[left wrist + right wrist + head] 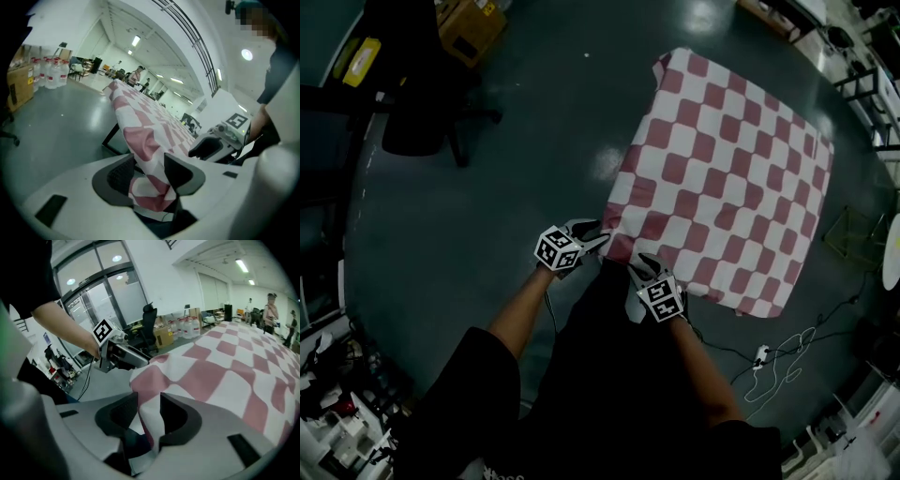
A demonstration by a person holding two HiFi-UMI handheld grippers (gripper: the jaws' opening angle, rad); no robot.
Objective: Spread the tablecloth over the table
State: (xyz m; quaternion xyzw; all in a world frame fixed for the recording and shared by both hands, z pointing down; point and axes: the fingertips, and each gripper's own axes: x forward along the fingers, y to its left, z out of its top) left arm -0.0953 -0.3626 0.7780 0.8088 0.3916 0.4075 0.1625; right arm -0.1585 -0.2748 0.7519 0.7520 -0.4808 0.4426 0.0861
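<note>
Left gripper (600, 236) and right gripper (639, 266) sat at the near edge of the tablecloth (722, 178) — the 2 had jaws parted, cloth slack between them.

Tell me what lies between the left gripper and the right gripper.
The head view shows only the near edge of the checkered tablecloth between the left gripper and the right gripper. Nothing else lies there.
</note>
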